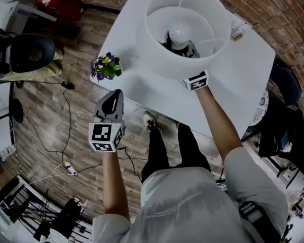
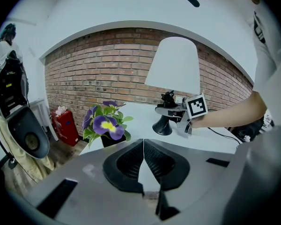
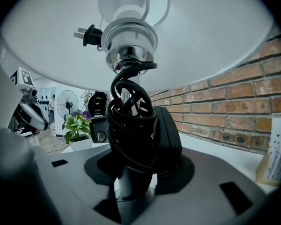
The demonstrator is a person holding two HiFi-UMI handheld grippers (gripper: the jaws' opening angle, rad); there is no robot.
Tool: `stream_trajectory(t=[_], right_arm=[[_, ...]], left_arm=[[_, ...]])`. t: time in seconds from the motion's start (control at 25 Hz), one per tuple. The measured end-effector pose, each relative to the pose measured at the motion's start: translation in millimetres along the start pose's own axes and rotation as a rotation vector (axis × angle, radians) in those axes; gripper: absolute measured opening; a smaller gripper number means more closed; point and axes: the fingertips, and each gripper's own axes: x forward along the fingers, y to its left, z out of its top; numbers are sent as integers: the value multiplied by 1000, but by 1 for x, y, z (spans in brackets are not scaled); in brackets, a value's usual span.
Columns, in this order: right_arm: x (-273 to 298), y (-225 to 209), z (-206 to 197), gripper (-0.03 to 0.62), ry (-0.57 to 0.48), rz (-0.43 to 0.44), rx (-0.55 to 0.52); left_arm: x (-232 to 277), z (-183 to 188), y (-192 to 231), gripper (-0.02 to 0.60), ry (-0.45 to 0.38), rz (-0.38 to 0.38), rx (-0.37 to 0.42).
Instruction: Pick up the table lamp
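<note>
The table lamp's white drum shade (image 1: 187, 32) fills the top of the head view, its bulb (image 1: 178, 36) showing through the open top. My right gripper (image 1: 188, 49) reaches under the shade. In the right gripper view it (image 3: 136, 121) is shut on the lamp stem (image 3: 131, 102), which has a black cord coiled round it and a plug (image 3: 89, 35) sticking out beside the socket. The left gripper view shows the shade (image 2: 174, 64), the black base (image 2: 163, 125) low over the table and the right gripper's marker cube (image 2: 195, 106). My left gripper (image 1: 113, 96) (image 2: 143, 142) is shut and empty, off the table's near edge.
A small pot of purple flowers (image 1: 106, 66) (image 2: 105, 125) stands at the left corner of the white table (image 1: 243, 59). A printed card (image 1: 238, 29) lies by the brick wall. On the floor are a red box (image 1: 61, 1), a dark chair (image 1: 25, 49) and cables (image 1: 66, 130).
</note>
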Motion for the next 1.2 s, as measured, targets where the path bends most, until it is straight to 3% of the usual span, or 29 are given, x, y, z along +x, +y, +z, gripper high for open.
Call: stream_trajectory(t=[0.56,1.2], right_arm=[[-4,-4,-1,166,14,-12,27],[-22,-12,17,127,-38,-51,56]], left_arm=[[-8,-2,2,14,-2,15,-6],[-23,-3,-6,14,-12,29,5]])
